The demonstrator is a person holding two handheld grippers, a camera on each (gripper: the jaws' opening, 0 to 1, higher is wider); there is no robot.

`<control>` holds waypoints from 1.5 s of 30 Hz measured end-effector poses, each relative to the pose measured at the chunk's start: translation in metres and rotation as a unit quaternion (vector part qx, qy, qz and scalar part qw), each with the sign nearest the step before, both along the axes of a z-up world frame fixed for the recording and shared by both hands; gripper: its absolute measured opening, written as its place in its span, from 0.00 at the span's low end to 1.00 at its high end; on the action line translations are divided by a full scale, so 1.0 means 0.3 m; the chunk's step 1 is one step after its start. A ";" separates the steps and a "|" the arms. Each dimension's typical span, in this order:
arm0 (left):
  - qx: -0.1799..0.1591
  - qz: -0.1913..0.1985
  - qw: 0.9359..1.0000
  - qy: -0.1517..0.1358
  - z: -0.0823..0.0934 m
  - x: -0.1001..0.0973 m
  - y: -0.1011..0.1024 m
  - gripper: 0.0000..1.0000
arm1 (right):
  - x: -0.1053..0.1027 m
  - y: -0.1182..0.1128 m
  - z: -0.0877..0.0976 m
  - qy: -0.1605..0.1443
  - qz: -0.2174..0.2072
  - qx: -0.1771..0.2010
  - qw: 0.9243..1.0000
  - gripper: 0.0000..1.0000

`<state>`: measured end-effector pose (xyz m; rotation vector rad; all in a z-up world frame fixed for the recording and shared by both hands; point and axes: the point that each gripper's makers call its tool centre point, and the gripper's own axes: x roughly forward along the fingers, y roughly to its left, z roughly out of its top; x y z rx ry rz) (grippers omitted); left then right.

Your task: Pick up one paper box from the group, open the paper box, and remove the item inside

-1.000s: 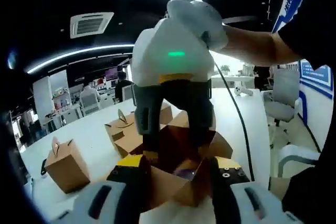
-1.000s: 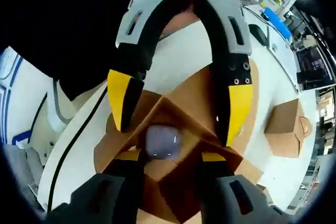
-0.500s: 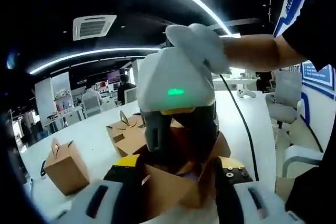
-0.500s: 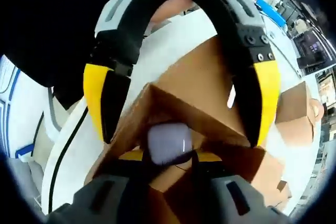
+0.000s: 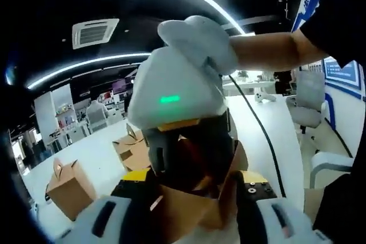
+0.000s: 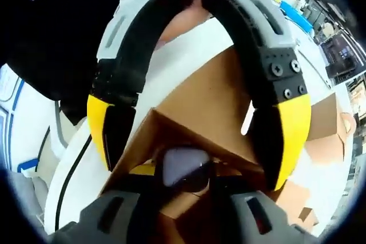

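Observation:
An open brown paper box [image 5: 189, 210] sits between the yellow-tipped jaws of my left gripper [image 5: 191, 191], which is shut on its sides. My right gripper [image 5: 191, 167] comes down from above and its dark fingers [image 5: 163, 155] reach into the box. In the right gripper view, a small pale lavender item [image 6: 183, 164] lies inside the box [image 6: 211, 101], and my right gripper [image 6: 183, 171] is shut on it. The left gripper [image 6: 200, 141] shows there from the top, its yellow pads [image 6: 106, 132] flanking the box walls. The flaps hide the item in the left gripper view.
Other closed paper boxes stand on the white table [image 5: 269, 124]: one at the left [image 5: 63, 184], more behind [image 5: 130, 146], one at the right [image 6: 329, 118]. A person's arm [image 5: 269, 50] holds the right gripper. An office chair [image 5: 311, 95] stands beyond the table.
The right gripper has sunk deeper into the open box and its jaws have closed in on the pale item. The left gripper keeps hold of the box.

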<state>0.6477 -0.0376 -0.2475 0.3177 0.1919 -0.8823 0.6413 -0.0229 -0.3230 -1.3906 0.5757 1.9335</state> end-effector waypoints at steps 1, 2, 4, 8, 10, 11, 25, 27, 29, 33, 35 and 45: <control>-0.002 0.001 1.000 -0.002 -0.001 -0.002 0.001 0.60 | 0.000 0.000 0.000 -0.002 -0.003 0.002 1.000 0.35; -0.005 0.002 1.000 -0.004 -0.001 -0.003 0.003 0.61 | 0.000 0.000 0.001 -0.003 -0.005 0.004 1.000 0.35; -0.010 0.003 1.000 -0.006 0.000 -0.002 0.002 0.61 | 0.005 -0.003 0.003 -0.007 -0.010 0.007 1.000 0.34; -0.015 0.004 1.000 -0.002 0.005 0.002 -0.006 0.61 | 0.031 -0.014 0.005 -0.022 -0.015 0.010 1.000 0.34; -0.013 0.004 1.000 -0.001 0.004 0.005 -0.005 0.61 | 0.040 -0.019 0.008 -0.027 -0.021 0.012 0.999 0.34; -0.011 0.004 1.000 -0.002 0.004 0.005 -0.004 0.61 | 0.041 -0.020 0.011 -0.029 -0.023 0.014 0.999 0.34; -0.008 -0.002 1.000 0.003 0.009 0.003 -0.004 0.60 | 0.096 -0.052 0.197 -0.052 -0.076 0.092 0.991 0.34; -0.010 -0.001 1.000 0.008 0.014 0.003 -0.005 0.59 | 0.090 -0.063 0.216 -0.058 -0.085 0.104 0.989 0.34; -0.014 0.000 1.000 0.019 0.025 -0.004 -0.006 0.57 | 0.083 -0.070 0.235 -0.065 -0.093 0.121 0.986 0.34; -0.014 -0.002 1.000 -0.009 0.071 -0.009 -0.006 0.55 | 0.083 -0.065 0.278 -0.074 -0.126 0.175 0.974 0.34; -0.018 -0.001 1.000 -0.014 0.092 -0.013 -0.004 0.55 | 0.091 -0.066 0.298 -0.083 -0.141 0.195 0.967 0.34; -0.045 -0.007 0.999 -0.014 0.165 -0.096 -0.001 0.53 | 0.111 -0.100 0.396 -0.018 -0.339 0.305 0.890 0.34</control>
